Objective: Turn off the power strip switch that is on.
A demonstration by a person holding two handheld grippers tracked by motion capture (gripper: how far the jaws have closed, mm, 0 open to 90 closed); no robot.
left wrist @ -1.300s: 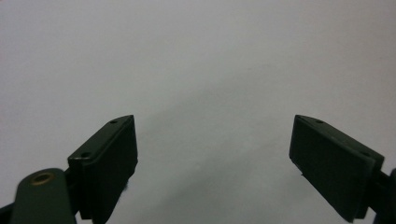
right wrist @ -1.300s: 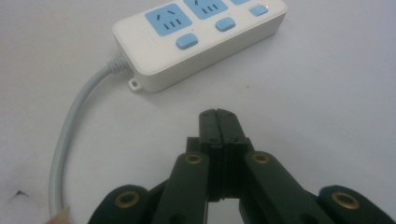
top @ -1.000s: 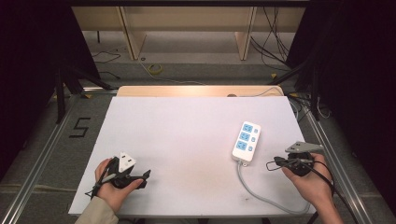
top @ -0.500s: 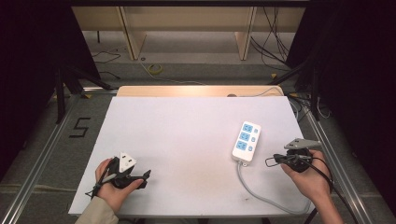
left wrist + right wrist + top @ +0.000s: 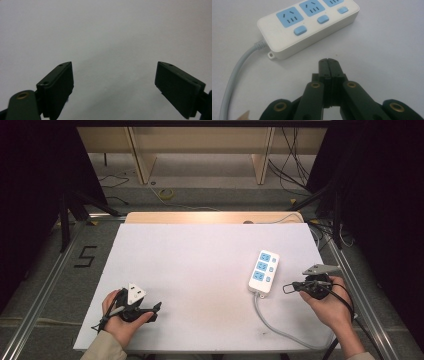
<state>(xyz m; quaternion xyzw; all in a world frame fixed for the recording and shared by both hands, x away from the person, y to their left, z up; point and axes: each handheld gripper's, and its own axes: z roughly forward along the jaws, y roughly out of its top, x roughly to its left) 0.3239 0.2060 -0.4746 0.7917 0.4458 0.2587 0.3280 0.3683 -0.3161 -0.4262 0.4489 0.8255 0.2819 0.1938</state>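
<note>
My right gripper (image 5: 329, 61) has both black jaws pressed flat together w/ nothing between them. In the right gripper view its tip points at the white power strip (image 5: 308, 26), close to the strip's long side by the cable end but not touching it. The strip is a white bar w/ three blue sockets, each w/ a blue rocker switch (image 5: 300, 30) beside it. A grey cable (image 5: 235, 72) leaves the strip's short end next to a small mounting tab.

In the high view the right gripper (image 5: 289, 288) sits just beside the power strip (image 5: 264, 271), on the side away from the table's middle, held in my right hand (image 5: 327, 302). The cable (image 5: 280, 330) runs from the strip toward my edge of the white table (image 5: 200, 265) and curls under that hand.

My left gripper (image 5: 113, 82) has jaws wide apart, holding nothing, over bare tabletop. In the high view it (image 5: 156, 309) rests well apart from the strip, across the table, in my left hand (image 5: 120, 320).

My read: approach step, w/ closed jaws lining up on the strip, prob to press a switch or nudge the strip. Next move would need a short advance toward the nearest switch, tip kept low and steady so the light strip doesn't skid
</note>
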